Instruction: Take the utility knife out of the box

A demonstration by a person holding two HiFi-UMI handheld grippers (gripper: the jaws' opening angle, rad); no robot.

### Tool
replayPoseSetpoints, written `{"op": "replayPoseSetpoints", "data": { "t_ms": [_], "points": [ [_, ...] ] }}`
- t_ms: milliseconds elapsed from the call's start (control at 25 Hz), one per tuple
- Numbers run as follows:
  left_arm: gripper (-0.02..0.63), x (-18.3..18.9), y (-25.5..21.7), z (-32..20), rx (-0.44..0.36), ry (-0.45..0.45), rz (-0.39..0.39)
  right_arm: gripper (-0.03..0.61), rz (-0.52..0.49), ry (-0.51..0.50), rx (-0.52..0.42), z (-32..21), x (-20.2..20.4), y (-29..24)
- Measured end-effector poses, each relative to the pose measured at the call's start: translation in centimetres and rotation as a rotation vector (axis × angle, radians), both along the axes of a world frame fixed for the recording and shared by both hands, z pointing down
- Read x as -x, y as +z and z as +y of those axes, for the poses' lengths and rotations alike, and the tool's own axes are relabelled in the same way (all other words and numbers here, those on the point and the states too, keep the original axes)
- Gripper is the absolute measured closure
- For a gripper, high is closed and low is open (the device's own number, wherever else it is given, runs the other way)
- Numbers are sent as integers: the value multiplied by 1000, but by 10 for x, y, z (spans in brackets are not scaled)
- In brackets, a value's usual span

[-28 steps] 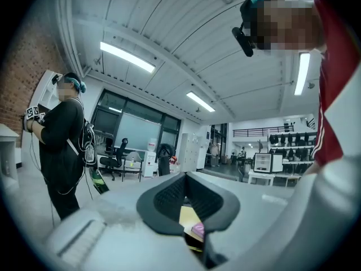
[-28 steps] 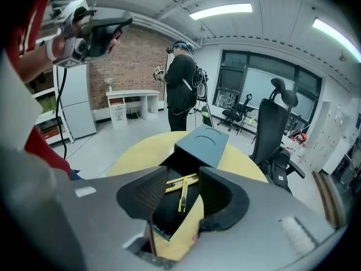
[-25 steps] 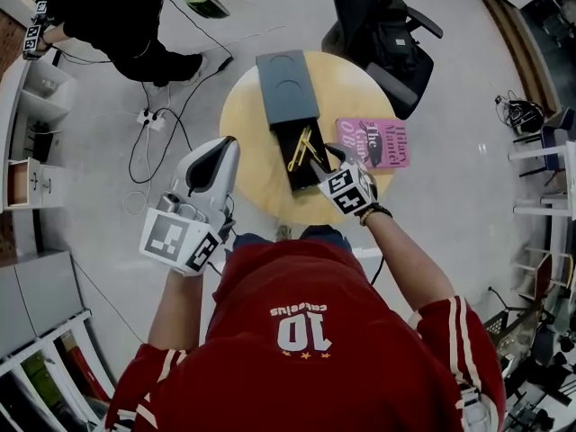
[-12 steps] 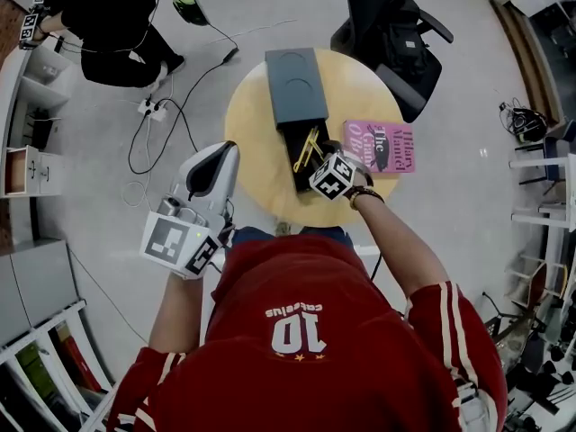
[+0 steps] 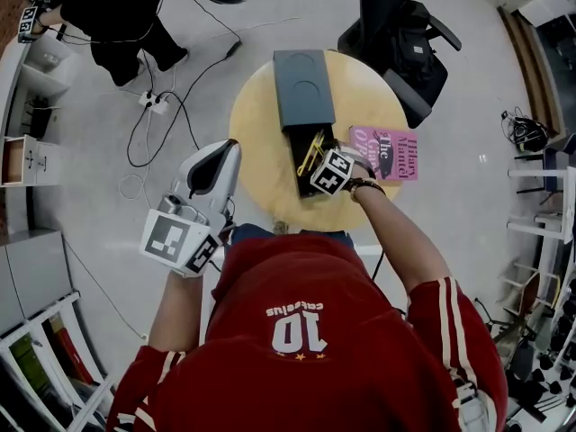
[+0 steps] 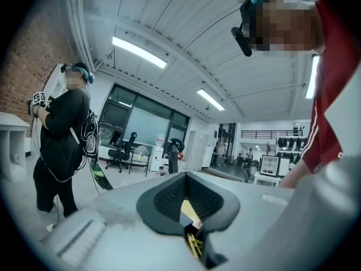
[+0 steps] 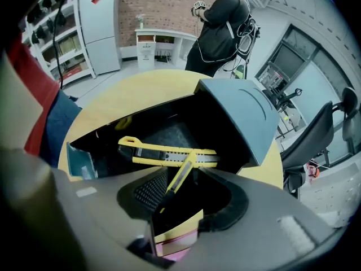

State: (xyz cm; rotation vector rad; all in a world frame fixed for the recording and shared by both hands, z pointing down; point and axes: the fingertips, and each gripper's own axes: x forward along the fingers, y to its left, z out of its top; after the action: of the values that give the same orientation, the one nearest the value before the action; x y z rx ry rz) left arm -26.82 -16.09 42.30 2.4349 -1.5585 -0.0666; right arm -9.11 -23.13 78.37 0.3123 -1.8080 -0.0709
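Left gripper (image 5: 214, 160): held left of the round table (image 5: 256, 142), jaws parted, nothing between them. Box (image 5: 301, 88): on the table, open at its near end. Utility knife (image 7: 169, 154): lies crosswise in the black tray, with a slimmer yellow piece (image 7: 176, 182) angled across it. Right gripper (image 7: 183, 205): over the tray, jaws wide apart, gripping nothing. Assessment: the knife is probably light, rigid and smooth-cased; grip mid-body across its flat sides.

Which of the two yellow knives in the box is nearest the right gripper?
The thin slanted knife: it runs in between the right gripper's open jaws. The wider knife lies crosswise behind it, deeper in the box.
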Motion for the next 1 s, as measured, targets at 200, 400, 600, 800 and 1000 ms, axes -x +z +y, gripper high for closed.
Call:
{"op": "replayPoseSetpoints", "data": {
  "t_ms": [200,400,600,800,1000],
  "points": [
    [611,5,5,-4,11,-11,9,439,38,-29,54,1,1,5],
    [611,7,8,-7,16,-16,16,457,43,-25,79,1,2,5],
    [611,5,7,-9,16,-7,15,484,3,14,94,1,5,1],
    [611,0,6,-12,14,12,12,536,-44,43,104,5,10,-4],
    [611,-4,6,-11,11,26,16,545,-66,52,97,5,10,-10]
  ]
}}
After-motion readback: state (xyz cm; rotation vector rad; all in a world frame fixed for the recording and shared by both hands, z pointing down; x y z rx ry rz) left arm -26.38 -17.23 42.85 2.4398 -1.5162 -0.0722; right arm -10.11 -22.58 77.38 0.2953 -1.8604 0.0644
